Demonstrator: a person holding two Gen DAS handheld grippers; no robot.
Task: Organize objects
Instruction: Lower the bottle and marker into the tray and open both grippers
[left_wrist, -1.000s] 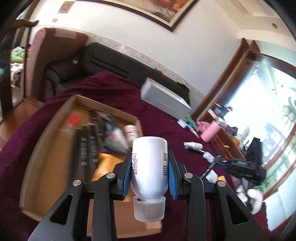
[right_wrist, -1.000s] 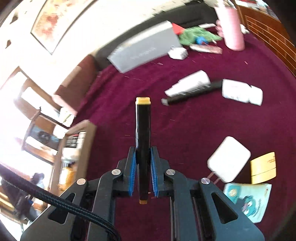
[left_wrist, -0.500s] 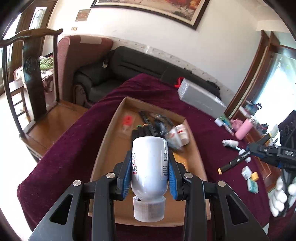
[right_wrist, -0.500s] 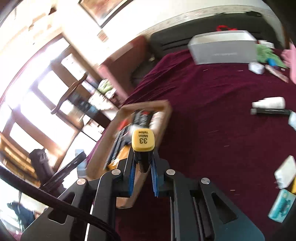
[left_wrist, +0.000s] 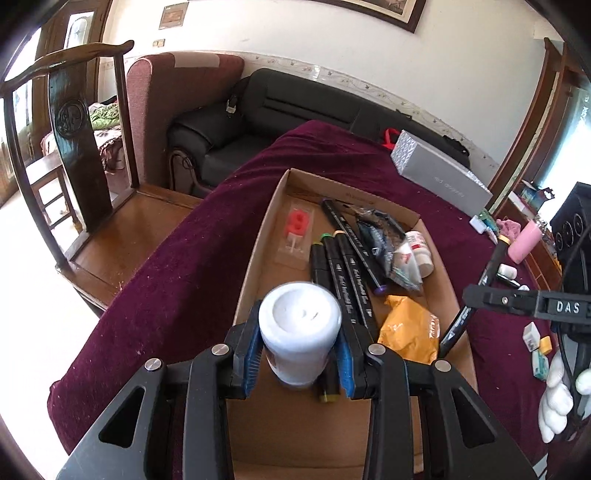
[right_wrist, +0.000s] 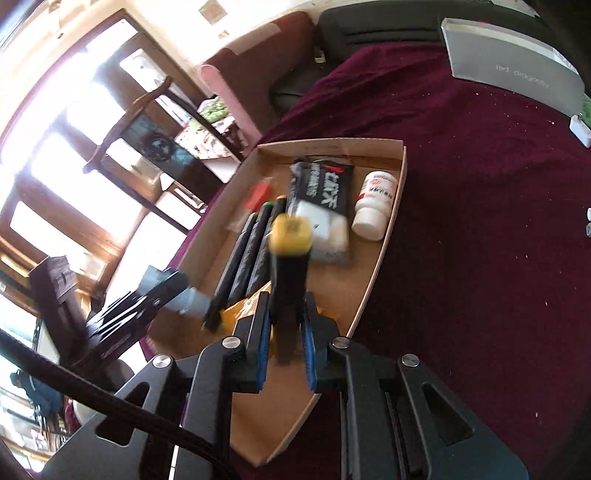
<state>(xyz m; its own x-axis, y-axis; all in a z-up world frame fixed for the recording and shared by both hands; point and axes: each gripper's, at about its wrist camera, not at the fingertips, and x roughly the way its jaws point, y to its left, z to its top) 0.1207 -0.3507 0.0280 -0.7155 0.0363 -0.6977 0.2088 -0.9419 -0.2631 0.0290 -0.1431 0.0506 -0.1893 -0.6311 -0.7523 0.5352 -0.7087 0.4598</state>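
My left gripper (left_wrist: 295, 356) is shut on a white plastic bottle (left_wrist: 300, 325), held bottom-up above the near end of a shallow cardboard tray (left_wrist: 255, 266) on the maroon tablecloth. My right gripper (right_wrist: 284, 332) is shut on a black marker with a yellow cap (right_wrist: 290, 254), held over the tray's (right_wrist: 380, 266) near right part. The marker and right gripper also show in the left wrist view (left_wrist: 476, 295). The tray holds several black markers (left_wrist: 347, 266), a dark packet (right_wrist: 321, 184), a small white pill bottle (right_wrist: 375, 205), an orange packet (left_wrist: 408, 330) and a red number candle (left_wrist: 297, 223).
A grey box (left_wrist: 439, 173) lies at the table's far side. Small items and a pink cup (left_wrist: 524, 240) sit at the right. A wooden chair (left_wrist: 70, 147) and a black sofa (left_wrist: 280, 110) stand beyond the table's left and far edges.
Both grippers have swung over the tray. The bottle has tilted so its base faces the camera. The marker moved from the open tablecloth to above the tray.
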